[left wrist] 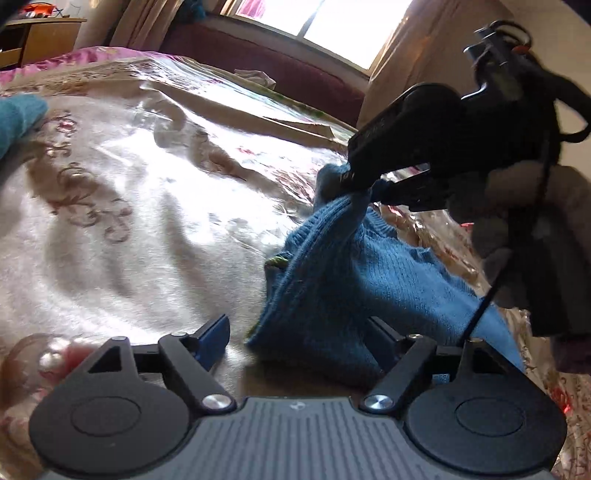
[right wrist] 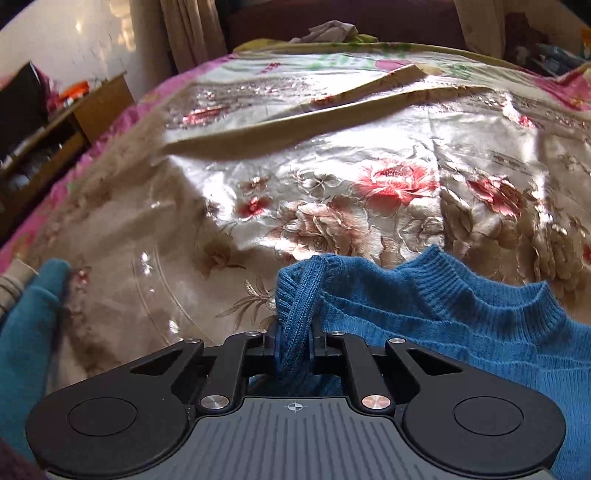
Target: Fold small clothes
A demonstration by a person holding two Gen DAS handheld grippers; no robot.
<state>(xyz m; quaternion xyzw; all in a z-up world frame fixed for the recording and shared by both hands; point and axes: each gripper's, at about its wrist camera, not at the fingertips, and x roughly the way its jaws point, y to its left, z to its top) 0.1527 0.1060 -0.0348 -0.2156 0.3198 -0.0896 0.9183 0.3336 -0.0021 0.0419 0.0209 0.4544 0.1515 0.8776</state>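
Observation:
A small blue knit sweater [left wrist: 373,273] lies on a shiny floral bedspread [left wrist: 122,206]. In the left wrist view my left gripper [left wrist: 295,332] is open, its fingers [left wrist: 214,338] spread either side of the sweater's near hem. My right gripper [left wrist: 364,184] shows there from outside, shut on a bunched ribbed edge and lifting it off the bed. In the right wrist view my right gripper [right wrist: 293,341] is shut on that ribbed fold of the sweater [right wrist: 461,317], with the neckline lying to the right.
A teal garment [right wrist: 26,332] lies at the left, also seen in the left wrist view [left wrist: 18,118]. A wooden bedside cabinet [right wrist: 55,140] stands off the bed's left side. A window and curtains [left wrist: 321,26] are beyond the bed. A crumpled cloth [right wrist: 328,31] lies at the far edge.

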